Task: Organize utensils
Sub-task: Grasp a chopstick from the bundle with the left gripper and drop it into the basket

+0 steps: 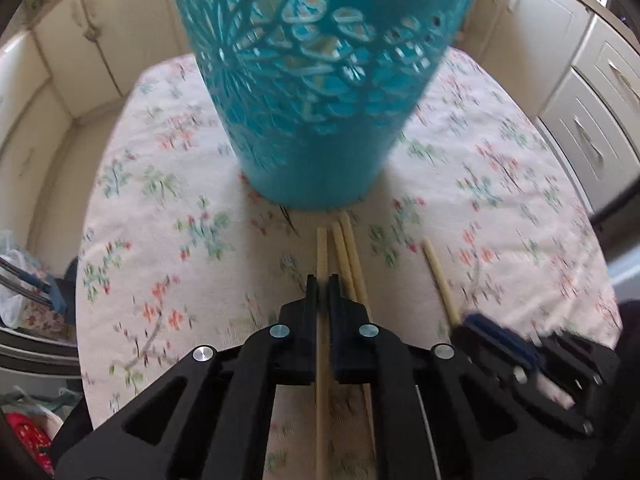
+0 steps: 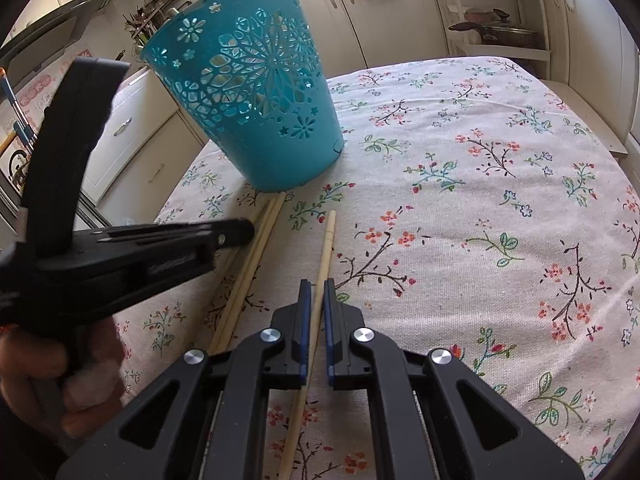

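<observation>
Left gripper (image 1: 323, 285) – clamped on chopstick (image 1: 322, 252), axis along fingers | right gripper (image 2: 312, 290) – likewise | basket (image 1: 320, 92) just ahead

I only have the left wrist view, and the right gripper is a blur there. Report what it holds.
Observer: The right gripper has its jaws shut on one chopstick, apart from the other chopsticks.
Operator: My view crops the basket's top. Describe it.
Observer: The teal basket stands open end up, its rim fully in view.
Operator: Say what is behind the table.
Observer: A shelf unit holding a lidded pan.
</observation>
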